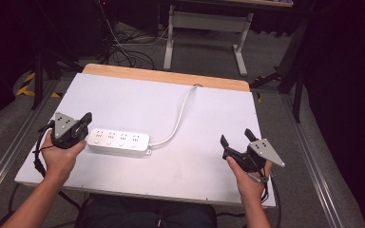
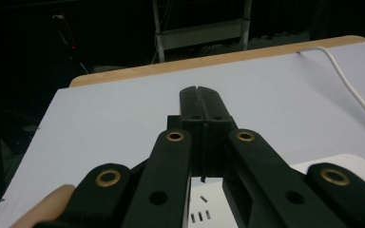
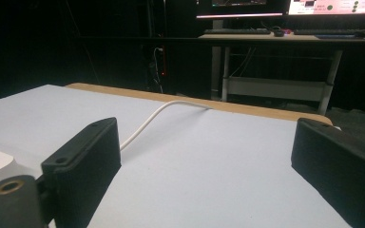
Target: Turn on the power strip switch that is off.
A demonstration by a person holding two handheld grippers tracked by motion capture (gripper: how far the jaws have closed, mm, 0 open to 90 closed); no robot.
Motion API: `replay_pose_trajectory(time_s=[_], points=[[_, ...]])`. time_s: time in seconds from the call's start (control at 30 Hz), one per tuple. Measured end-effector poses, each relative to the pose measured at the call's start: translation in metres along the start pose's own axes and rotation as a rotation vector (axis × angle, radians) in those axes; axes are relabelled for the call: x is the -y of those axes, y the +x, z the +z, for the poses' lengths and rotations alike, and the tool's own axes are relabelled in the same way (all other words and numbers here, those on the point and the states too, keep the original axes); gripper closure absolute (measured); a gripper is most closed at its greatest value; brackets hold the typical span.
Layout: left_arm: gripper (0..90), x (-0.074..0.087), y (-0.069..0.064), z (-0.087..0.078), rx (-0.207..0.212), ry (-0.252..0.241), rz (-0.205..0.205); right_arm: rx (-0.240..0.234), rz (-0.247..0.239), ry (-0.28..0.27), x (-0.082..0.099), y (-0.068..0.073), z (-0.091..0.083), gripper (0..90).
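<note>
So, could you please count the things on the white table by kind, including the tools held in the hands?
Power strip: 1
Cord of the strip: 1
Grippers: 2, left gripper with fingers together, right gripper with fingers apart
Total: 4

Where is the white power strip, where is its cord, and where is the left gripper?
power strip [image 1: 119, 141], high view, middle of its top face with the sockets.
cord [image 1: 180, 115], high view, midway along its curve on the table.
left gripper [image 2: 201, 95], left gripper view, between its shut fingertips.
</note>
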State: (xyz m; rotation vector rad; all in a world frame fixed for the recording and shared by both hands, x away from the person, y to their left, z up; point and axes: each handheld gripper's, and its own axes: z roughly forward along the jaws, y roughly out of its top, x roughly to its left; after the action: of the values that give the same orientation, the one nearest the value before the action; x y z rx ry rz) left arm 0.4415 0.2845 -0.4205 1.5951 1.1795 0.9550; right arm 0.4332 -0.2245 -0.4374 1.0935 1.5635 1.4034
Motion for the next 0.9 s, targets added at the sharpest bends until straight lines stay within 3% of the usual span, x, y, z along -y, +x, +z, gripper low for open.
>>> replay_pose_trajectory(time_s=[0.13, 0.17, 0.33, 0.67, 0.9], points=[[90.0, 0.0002, 0.0007, -0.0012, -0.015, -0.015, -0.002, -0.001, 0.001, 0.000, 0.0001, -0.0001, 0.0003, 9.8], [80.1, 0.0002, 0.0013, -0.0010, -0.015, -0.018, 0.000, -0.001, 0.001, -0.001, 0.0002, -0.0003, 0.0003, 9.8], [70.5, 0.0007, 0.0009, -0.0019, -0.028, -0.037, 0.002, -0.002, 0.002, 0.001, 0.0003, -0.0001, 0.0003, 9.8], [58.4, 0.0012, 0.0050, -0.0038, -0.019, -0.038, -0.032, -0.004, 0.006, 0.000, 0.0005, 0.0002, 0.0004, 9.8], [46.4, 0.0003, 0.0067, -0.0026, -0.044, -0.042, -0.063, 0.001, 0.008, -0.005, 0.0004, -0.0014, -0.0003, 9.8]])
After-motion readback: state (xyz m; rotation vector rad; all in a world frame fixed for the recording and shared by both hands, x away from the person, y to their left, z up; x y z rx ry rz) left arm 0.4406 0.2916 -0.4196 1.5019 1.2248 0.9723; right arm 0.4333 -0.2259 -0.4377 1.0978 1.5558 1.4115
